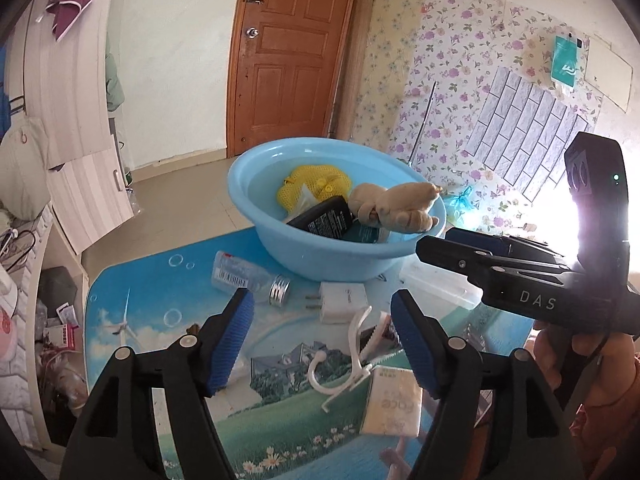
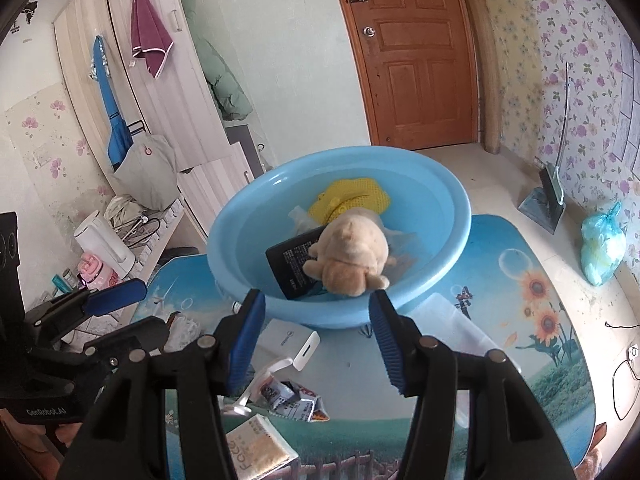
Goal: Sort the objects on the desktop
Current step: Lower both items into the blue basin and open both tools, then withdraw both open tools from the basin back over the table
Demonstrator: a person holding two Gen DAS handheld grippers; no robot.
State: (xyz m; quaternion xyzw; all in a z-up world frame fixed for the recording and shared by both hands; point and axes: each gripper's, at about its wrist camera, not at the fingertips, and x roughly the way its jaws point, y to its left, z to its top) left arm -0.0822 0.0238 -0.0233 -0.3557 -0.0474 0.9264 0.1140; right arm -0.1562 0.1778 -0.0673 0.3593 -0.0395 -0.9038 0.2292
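Observation:
A light blue basin (image 1: 320, 258) (image 2: 440, 200) stands on the picture-printed table and holds a tan plush toy (image 1: 394, 206) (image 2: 352, 252), a black pack (image 1: 326, 220) (image 2: 290, 264) and a yellow mesh item (image 1: 316, 188) (image 2: 352, 198). My left gripper (image 1: 324, 340) is open and empty above a white charger (image 1: 344, 302), a white plastic hook (image 1: 348, 364) and a tissue pack (image 1: 394, 404). My right gripper (image 2: 316, 340) is open and empty just before the basin, above the charger (image 2: 292, 342) and a snack wrapper (image 2: 292, 398). The right gripper also shows in the left wrist view (image 1: 452, 246).
A clear plastic bottle (image 1: 248, 276) lies left of the basin. A translucent box (image 1: 440, 284) (image 2: 460, 324) lies to its right. The tissue pack (image 2: 256, 448) is near the front edge. A blue bag (image 2: 602, 248) and dustpan (image 2: 546, 200) sit on the floor.

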